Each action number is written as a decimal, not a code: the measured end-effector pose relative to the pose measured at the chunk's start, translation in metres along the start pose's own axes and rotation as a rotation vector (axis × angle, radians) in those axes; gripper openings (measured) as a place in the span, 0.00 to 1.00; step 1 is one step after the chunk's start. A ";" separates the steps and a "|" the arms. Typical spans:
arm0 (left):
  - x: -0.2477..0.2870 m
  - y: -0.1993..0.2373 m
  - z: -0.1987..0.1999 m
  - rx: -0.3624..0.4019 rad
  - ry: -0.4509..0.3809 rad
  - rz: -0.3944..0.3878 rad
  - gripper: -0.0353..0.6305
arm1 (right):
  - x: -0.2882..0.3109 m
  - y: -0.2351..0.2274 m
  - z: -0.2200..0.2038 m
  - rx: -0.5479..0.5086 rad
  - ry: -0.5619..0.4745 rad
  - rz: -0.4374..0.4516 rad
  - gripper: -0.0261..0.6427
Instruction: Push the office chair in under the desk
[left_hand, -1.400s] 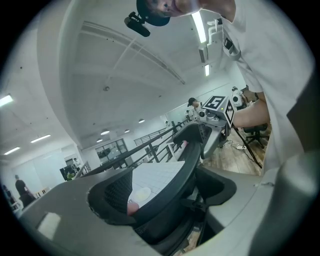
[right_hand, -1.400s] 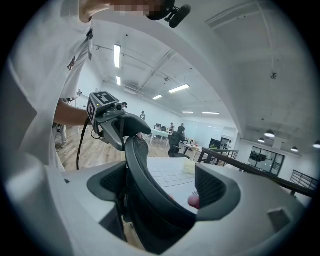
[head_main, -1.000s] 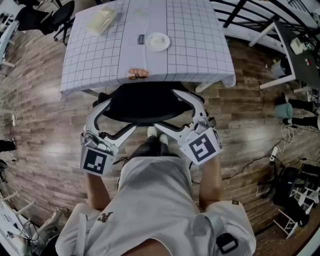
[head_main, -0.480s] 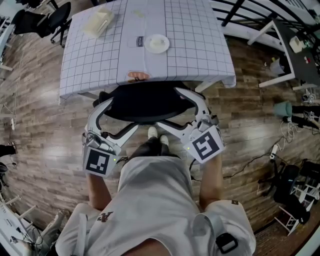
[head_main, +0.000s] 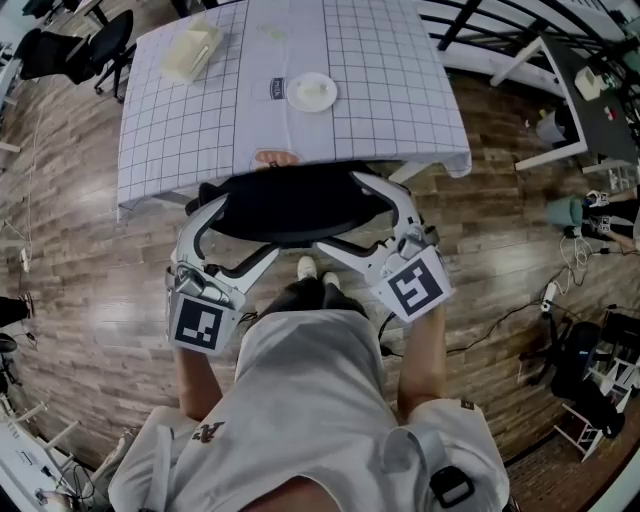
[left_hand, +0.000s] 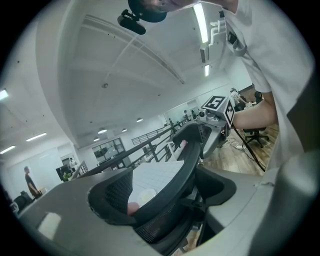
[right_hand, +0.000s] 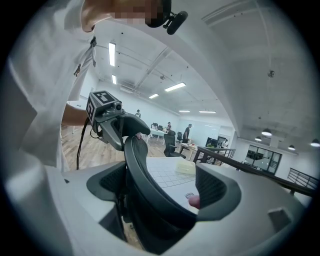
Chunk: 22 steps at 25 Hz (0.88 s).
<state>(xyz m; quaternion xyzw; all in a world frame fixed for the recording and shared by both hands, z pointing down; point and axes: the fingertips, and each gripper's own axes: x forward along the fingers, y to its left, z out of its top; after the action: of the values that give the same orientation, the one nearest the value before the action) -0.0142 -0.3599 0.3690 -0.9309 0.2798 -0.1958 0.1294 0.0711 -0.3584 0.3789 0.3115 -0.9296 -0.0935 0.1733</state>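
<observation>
Black mesh office chair backrest curves between wide-spread jaws of left gripper and right gripper

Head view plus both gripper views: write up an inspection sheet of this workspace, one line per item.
Surface: desk under a grid-patterned cloth, standing on a wood floor.
Job's things: office chair, black, backrest at the desk's near edge; seat hidden.
Clutter: white plate, cream box and a small pinkish item at the cloth's near edge.
Grippers: left gripper and right gripper each straddle the backrest's rim, jaws apart.
Cables: power strip with a cable on the floor at right.
Surroundings: other chairs upper left, white table at right, dark railing beyond the desk.
</observation>
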 end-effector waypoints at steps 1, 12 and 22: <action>0.002 0.002 0.001 0.002 -0.001 0.000 0.65 | 0.001 -0.002 0.000 0.001 0.000 -0.001 0.69; 0.017 0.010 0.004 0.009 -0.014 0.015 0.65 | 0.005 -0.019 -0.006 -0.005 0.011 0.021 0.69; 0.027 0.013 0.008 0.001 -0.022 0.043 0.65 | 0.003 -0.031 -0.009 -0.010 -0.019 0.026 0.69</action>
<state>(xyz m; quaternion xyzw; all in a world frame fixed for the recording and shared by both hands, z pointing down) 0.0037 -0.3845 0.3655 -0.9267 0.2982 -0.1829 0.1373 0.0887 -0.3850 0.3791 0.2977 -0.9347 -0.0989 0.1673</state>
